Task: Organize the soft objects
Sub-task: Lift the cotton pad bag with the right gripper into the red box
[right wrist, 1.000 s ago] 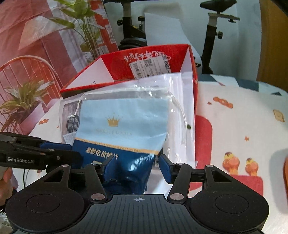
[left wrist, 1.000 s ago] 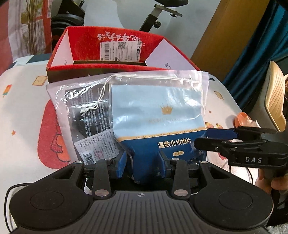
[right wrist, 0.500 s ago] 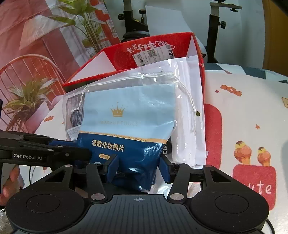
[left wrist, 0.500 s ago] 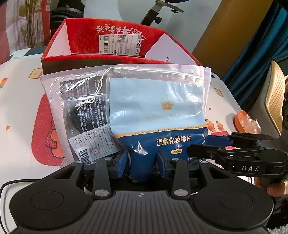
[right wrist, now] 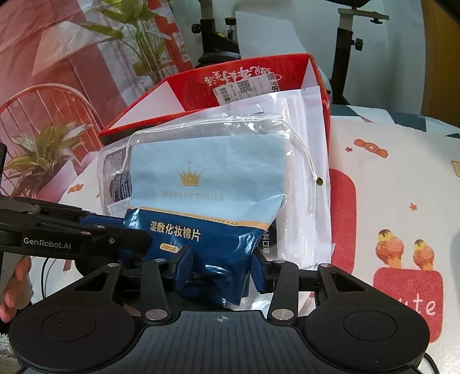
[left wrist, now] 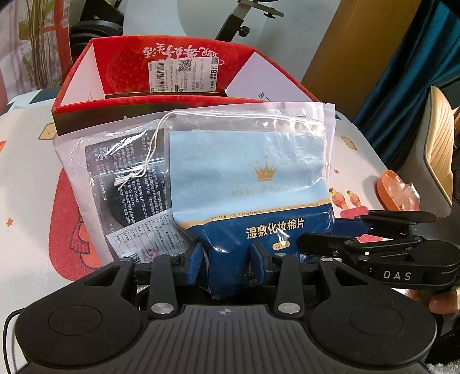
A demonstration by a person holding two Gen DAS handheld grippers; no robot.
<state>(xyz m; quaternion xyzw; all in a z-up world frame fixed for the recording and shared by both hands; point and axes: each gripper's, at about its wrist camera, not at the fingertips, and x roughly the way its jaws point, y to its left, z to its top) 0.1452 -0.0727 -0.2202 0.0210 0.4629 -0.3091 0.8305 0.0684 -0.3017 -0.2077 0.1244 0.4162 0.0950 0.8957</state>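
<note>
A white cloth with cartoon prints (right wrist: pixel 402 178) covers the surface, with an exercise bike (left wrist: pixel 244 26), a wooden panel (left wrist: pixel 359 57), a blue curtain (left wrist: pixel 417 72) and a leafy plant (right wrist: pixel 141 37) behind it.

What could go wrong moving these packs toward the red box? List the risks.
1. Both hand-held grippers, left and right, pinch only the bottom edge of the cotton pad pack; it could flop or slip.
2. The flat white pack behind looks ungripped and may slide off.
3. The packs could catch the red box front wall.
</note>
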